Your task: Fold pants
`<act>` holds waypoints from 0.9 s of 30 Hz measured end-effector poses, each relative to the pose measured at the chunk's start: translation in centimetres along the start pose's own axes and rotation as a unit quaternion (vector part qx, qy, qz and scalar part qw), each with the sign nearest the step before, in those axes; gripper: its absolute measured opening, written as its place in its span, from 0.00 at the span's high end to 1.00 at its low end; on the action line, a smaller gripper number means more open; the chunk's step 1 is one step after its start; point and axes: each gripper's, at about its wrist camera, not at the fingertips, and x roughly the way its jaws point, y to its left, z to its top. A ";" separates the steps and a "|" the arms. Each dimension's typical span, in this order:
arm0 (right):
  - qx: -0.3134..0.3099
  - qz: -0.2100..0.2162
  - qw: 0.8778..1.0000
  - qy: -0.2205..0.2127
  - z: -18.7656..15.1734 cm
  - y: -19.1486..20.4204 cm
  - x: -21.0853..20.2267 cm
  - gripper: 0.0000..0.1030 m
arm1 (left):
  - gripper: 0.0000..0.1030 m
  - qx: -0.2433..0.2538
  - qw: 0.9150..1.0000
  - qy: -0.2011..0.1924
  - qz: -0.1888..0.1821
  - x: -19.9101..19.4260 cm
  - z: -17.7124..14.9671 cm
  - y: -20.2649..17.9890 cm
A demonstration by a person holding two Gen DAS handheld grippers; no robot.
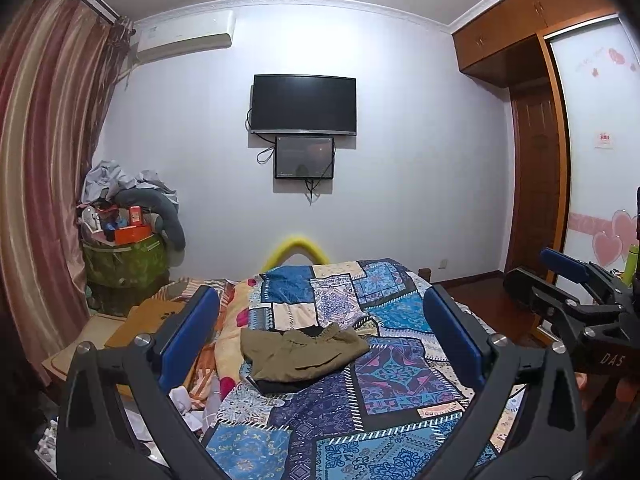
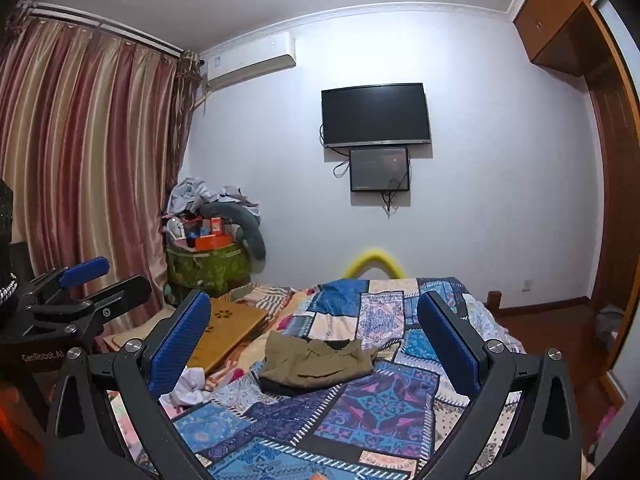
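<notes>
Pants, olive, bunched mid-bed on the patchwork quilt over a dark garment, well ahead of left gripper and right gripper, both spread and empty: best approached low, pinching waistband corners first.

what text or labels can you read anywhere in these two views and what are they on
"DAS" – printed in white on the black body of the right gripper, seen from the left wrist view.
"GenRobot.AI" – printed on the black body of the left gripper, seen from the right wrist view.
Sticker on the air conditioner: too small to read.
Red-and-white label on the wardrobe door, and the pink script near its top: blurred, unreadable.
Olive pants: no visible text.
</notes>
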 end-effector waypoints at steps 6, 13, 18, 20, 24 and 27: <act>0.008 -0.004 1.000 0.004 0.0 -0.3 0.0 0.01 | 0.00 0.006 1.000 0.002 -0.001 0.4 -0.1 0.0; 0.016 -0.008 1.000 0.007 0.1 -0.7 -0.1 0.00 | 0.00 0.014 1.000 0.007 -0.006 0.8 -0.3 0.0; 0.016 -0.010 1.000 0.013 0.0 -0.8 -0.1 0.00 | 0.00 0.012 1.000 0.011 -0.015 1.2 -0.4 -0.2; 0.017 -0.012 1.000 0.014 0.0 -0.8 -0.1 0.00 | 0.00 0.011 1.000 0.011 -0.017 1.4 -0.4 -0.2; 0.019 -0.013 1.000 0.017 0.1 -1.0 0.0 0.00 | 0.00 0.012 1.000 0.013 -0.020 1.7 -0.4 -0.2; 0.018 -0.013 1.000 0.019 0.0 -1.0 0.0 0.00 | 0.00 0.013 1.000 0.013 -0.020 1.8 -0.4 -0.1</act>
